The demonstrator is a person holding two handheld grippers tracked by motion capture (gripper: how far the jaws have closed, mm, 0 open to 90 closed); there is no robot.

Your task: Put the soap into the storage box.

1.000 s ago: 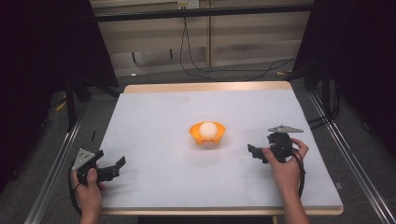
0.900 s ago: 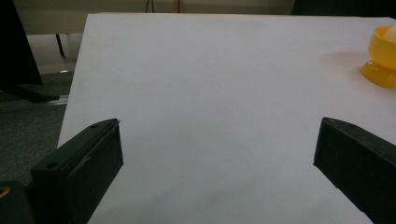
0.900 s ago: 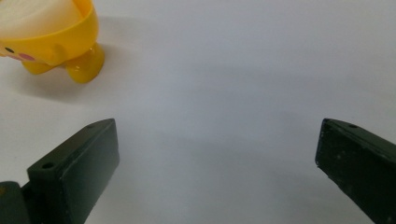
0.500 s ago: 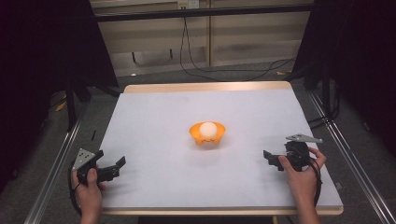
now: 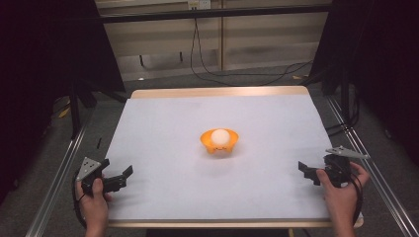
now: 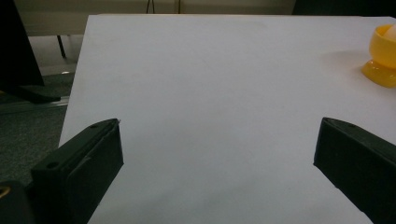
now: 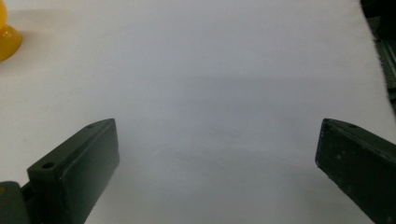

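High view: orange egg cup (image 5: 219, 142) holding a white egg (image 5: 220, 137) sits mid-table, between both grippers. Left gripper (image 5: 124, 176) and right gripper (image 5: 304, 171) rest near the front corners, jaws spread, empty; neither clearly nearer.

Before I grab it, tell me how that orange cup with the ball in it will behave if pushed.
The orange cup looks like thin plastic on a narrow foot, so it is probably light and would slide or tip on the smooth white table. The white ball sits loose above the rim, so a tilt would likely roll it out.
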